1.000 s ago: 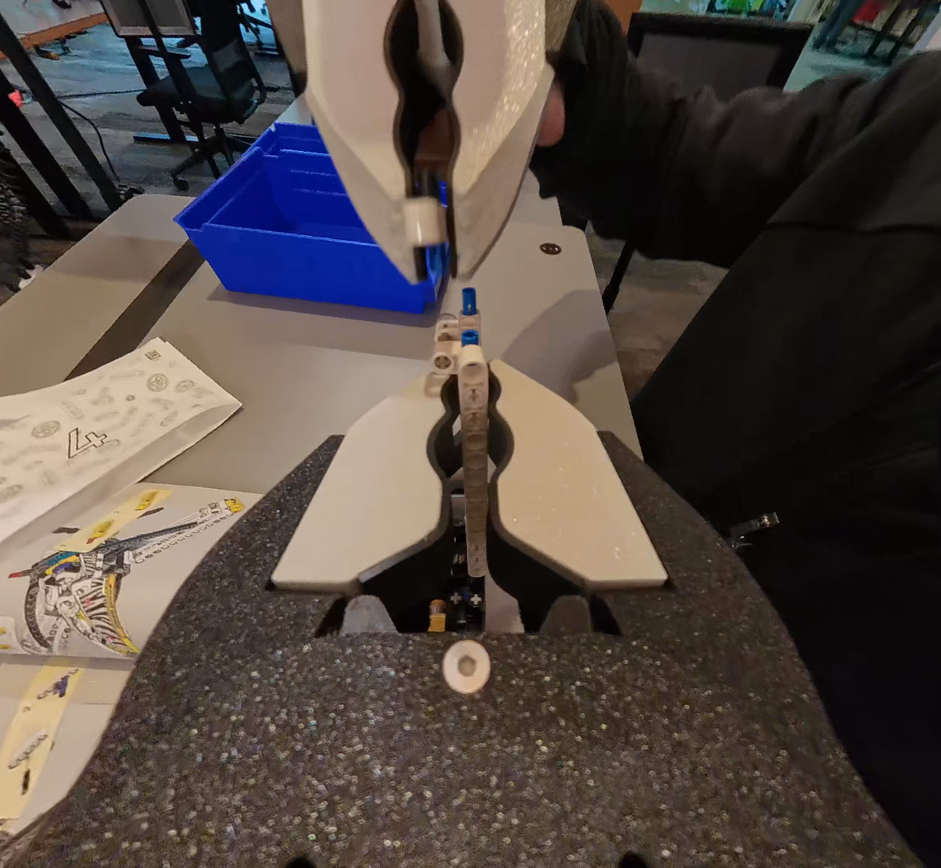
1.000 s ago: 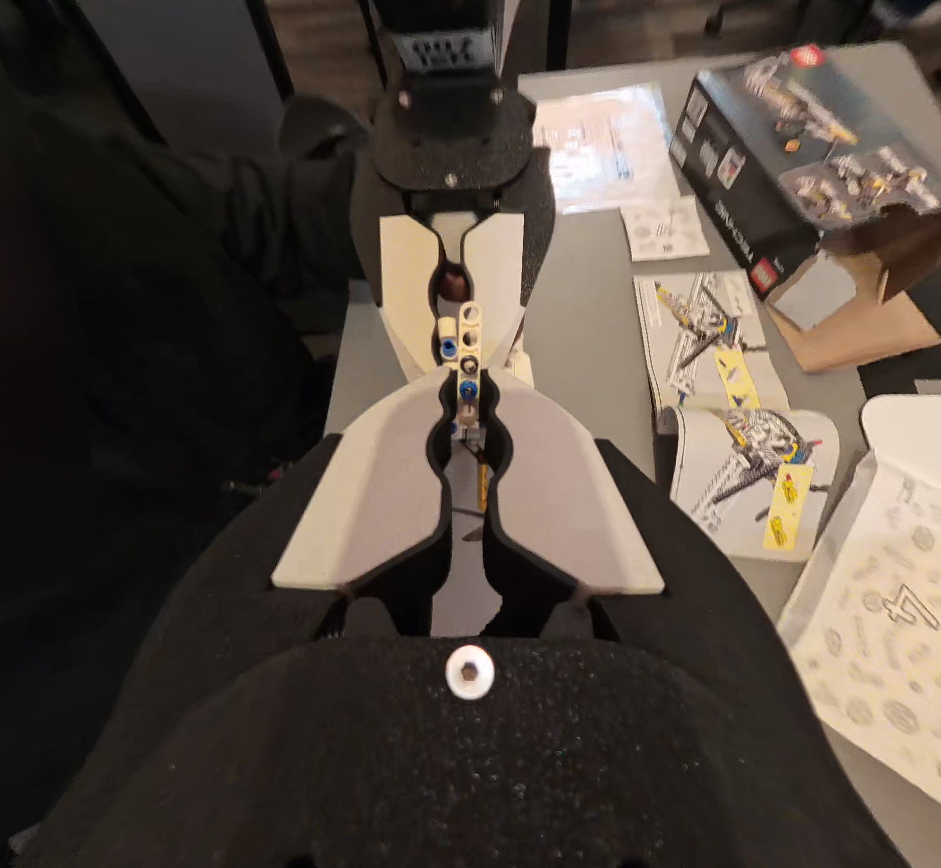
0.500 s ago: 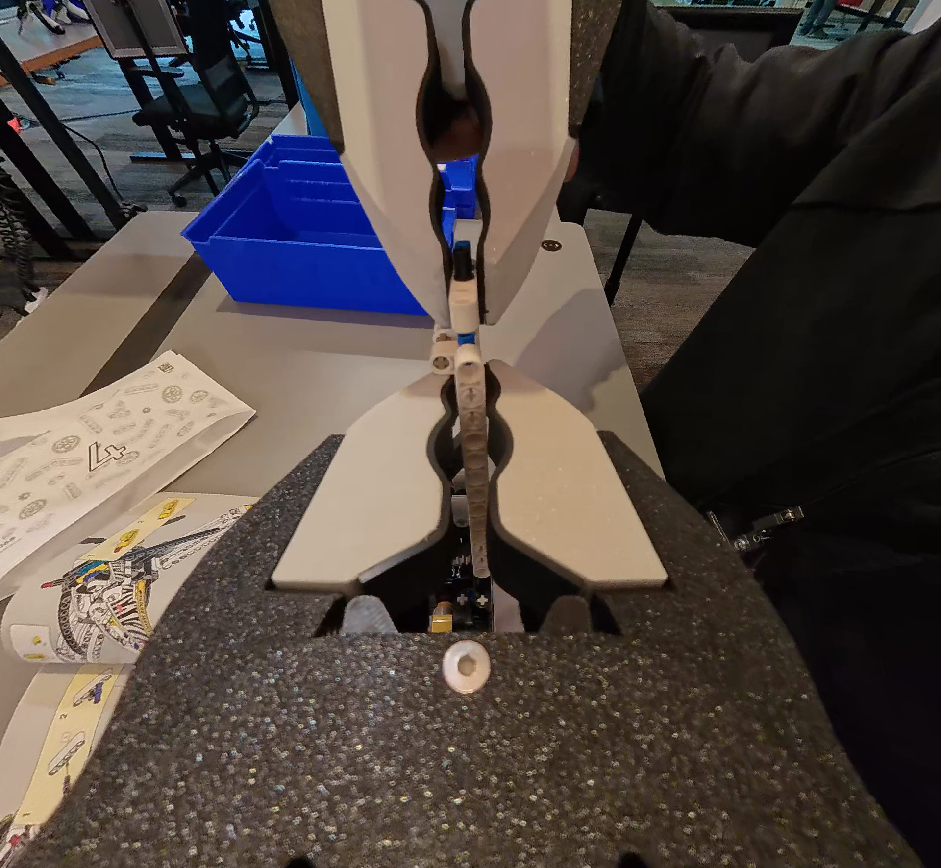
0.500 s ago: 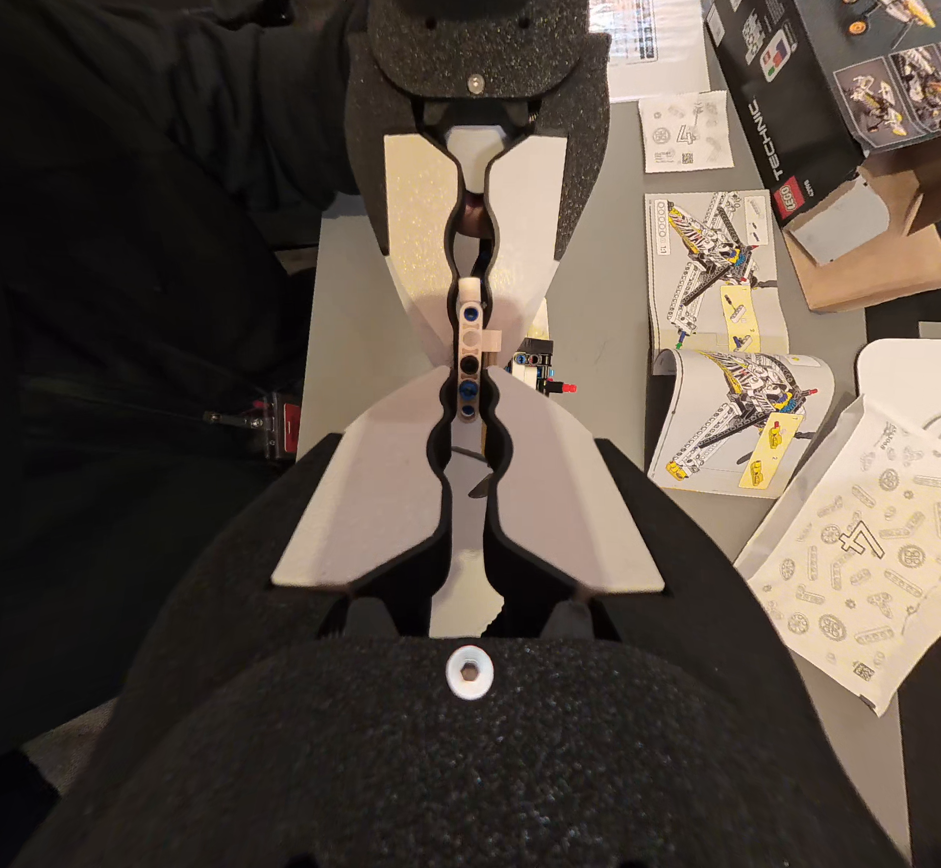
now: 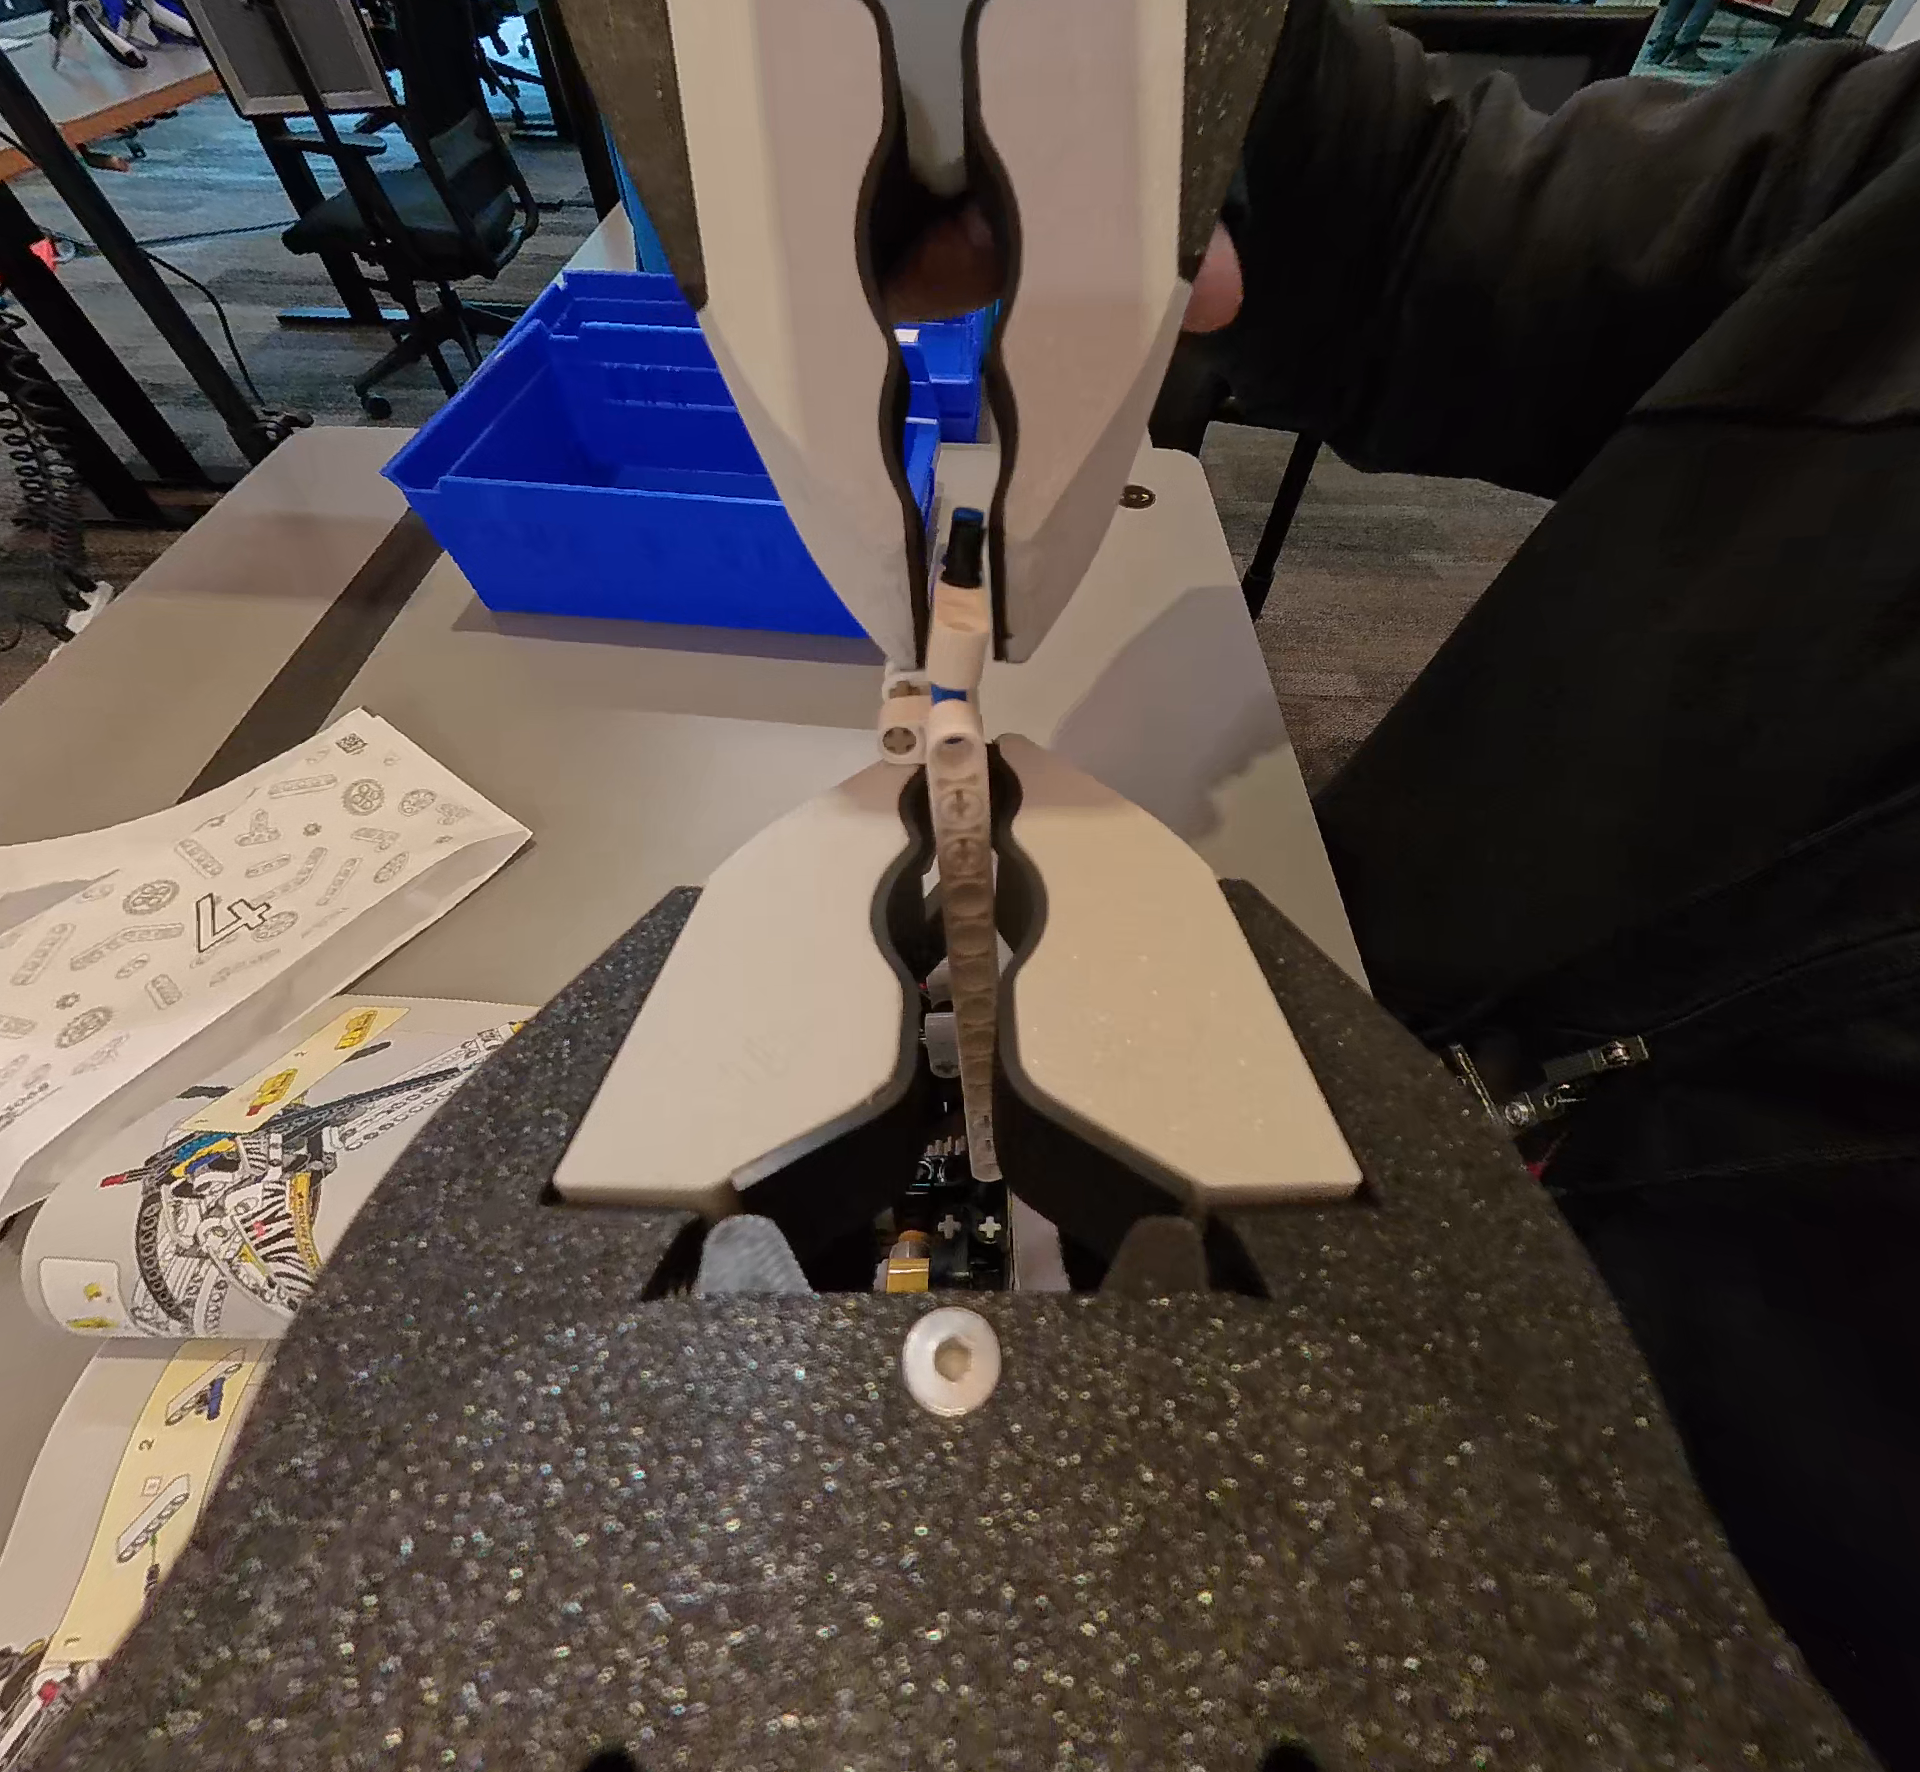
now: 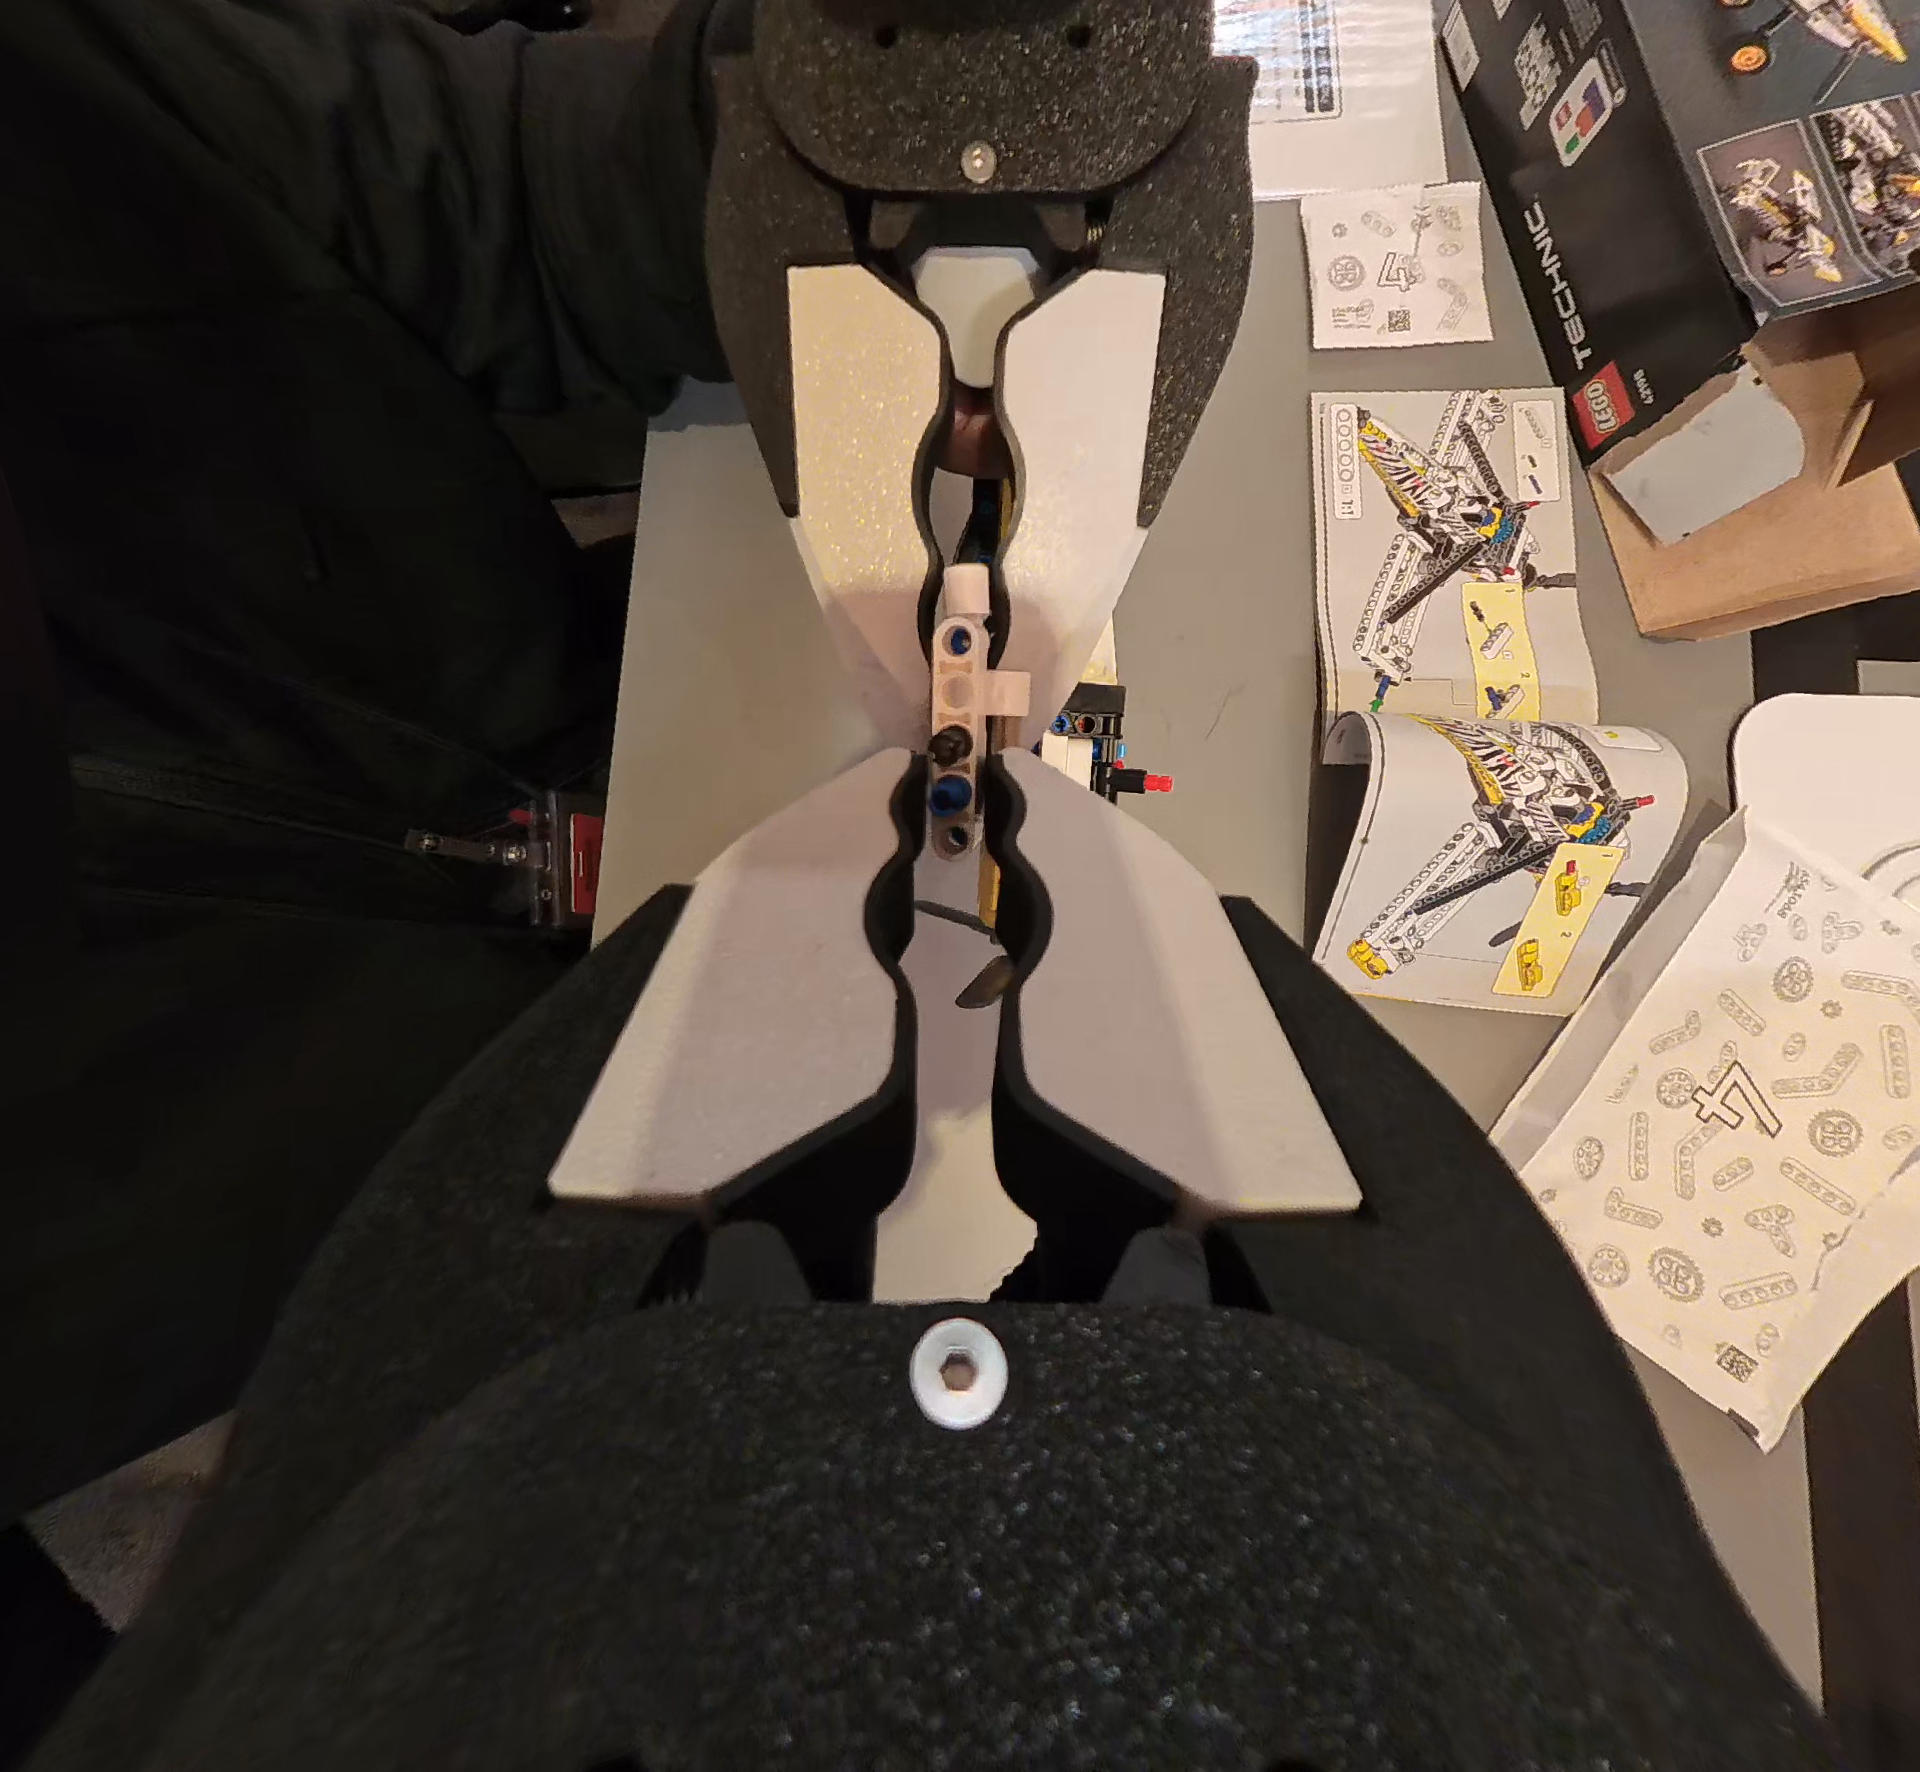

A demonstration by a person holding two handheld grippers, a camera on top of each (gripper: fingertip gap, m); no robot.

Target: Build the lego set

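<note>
So far as the build shows, a short white beam [image 6: 956, 683] with a black pin [image 6: 948, 746] and a blue pin [image 6: 951, 794] in its holes sits on the far end of a long grey beam [image 5: 971, 943]. A small white connector [image 5: 902, 737] lies just beside the joint. All of this is held above the grey table [image 5: 623, 787], at the centre of both views. A small black-and-white sub-assembly [image 6: 1091, 746] lies on the table just right of centre in the right wrist view. Farther right are the open instruction booklet [image 6: 1455, 579] and printed paper bags, and the kit's box [image 6: 1662, 60] is at the upper right. A blue bin [image 5: 623, 517] stands in the upper middle of the left wrist view. The left gripper [image 5: 961, 766] is clamped on the long grey beam, which runs edge-on between its two fingers and pokes out past the tips. The right gripper [image 6: 956, 787] comes in from the top of the left wrist view. Its fingers are only narrowly parted and flank the short white beam closely on both sides. No firm press of its pads on that beam can be made out.
</note>
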